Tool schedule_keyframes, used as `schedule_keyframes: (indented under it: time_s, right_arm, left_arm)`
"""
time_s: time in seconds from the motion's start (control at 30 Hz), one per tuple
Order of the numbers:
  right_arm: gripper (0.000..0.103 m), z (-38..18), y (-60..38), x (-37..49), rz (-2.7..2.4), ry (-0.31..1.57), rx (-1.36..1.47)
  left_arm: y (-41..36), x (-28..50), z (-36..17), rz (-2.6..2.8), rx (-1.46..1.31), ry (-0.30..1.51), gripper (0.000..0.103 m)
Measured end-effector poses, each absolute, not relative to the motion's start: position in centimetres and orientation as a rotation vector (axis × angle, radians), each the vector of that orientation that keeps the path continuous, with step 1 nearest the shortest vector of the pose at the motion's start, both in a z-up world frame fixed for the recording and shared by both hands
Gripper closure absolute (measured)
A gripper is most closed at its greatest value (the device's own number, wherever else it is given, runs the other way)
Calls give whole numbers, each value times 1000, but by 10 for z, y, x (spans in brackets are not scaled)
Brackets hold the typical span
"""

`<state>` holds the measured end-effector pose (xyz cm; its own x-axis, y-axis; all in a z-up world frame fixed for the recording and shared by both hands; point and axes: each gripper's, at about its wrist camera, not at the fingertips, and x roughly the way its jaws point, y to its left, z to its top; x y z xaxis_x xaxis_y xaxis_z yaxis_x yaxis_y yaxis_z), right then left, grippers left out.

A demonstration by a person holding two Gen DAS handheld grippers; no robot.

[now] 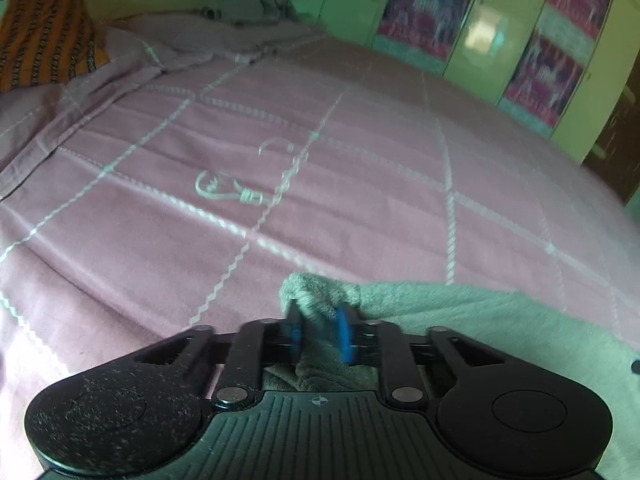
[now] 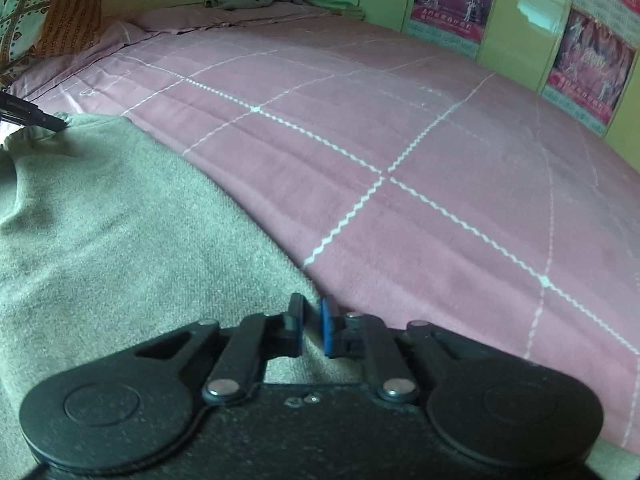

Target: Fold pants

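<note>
Pants (image 2: 120, 220) lie stretched sideways between the two grippers, left gripper (image 1: 318, 330) fingers clamped on one bunched corner, right gripper (image 2: 312, 324) fingers narrowed on the opposite edge, bed (image 2: 400, 140) ahead.

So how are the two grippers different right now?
The left gripper has a thick bunch of the pants between its blue pads, at a corner; the right gripper pinches only a thin edge, its pads almost together. The left view is blurred; the right view is sharp. Both are black with blue pads, both shut on the same grey-green pants over the pink bed.
</note>
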<state>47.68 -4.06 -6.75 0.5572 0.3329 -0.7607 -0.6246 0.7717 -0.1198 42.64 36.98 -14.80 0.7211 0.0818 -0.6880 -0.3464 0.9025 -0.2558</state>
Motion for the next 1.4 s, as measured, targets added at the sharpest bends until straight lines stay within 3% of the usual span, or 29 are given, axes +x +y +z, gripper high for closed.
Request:
schedule_keyframes:
  time_s: [0.3, 0.5, 0.93, 1.1, 1.33, 1.4]
  right_arm:
    - [96, 11, -69, 384, 588, 549, -360]
    - [97, 54, -92, 293, 617, 449, -370]
    - [96, 19, -85, 192, 595, 504, -373]
    - [81, -6, -81, 168, 550, 582, -365]
    - [77, 1, -112, 140, 466, 619, -173]
    - [68, 1, -120, 142, 431, 654, -70]
  left_arm:
    - [354, 333, -80, 160, -471, 469, 96]
    - [336, 245, -67, 141, -431, 430, 96]
    - [327, 171, -109, 180, -447, 573, 92]
    - [330, 146, -122, 221, -477, 615, 85]
    - [352, 104, -135, 251, -556, 652, 85]
    - [353, 97, -136, 238, -583, 645, 85]
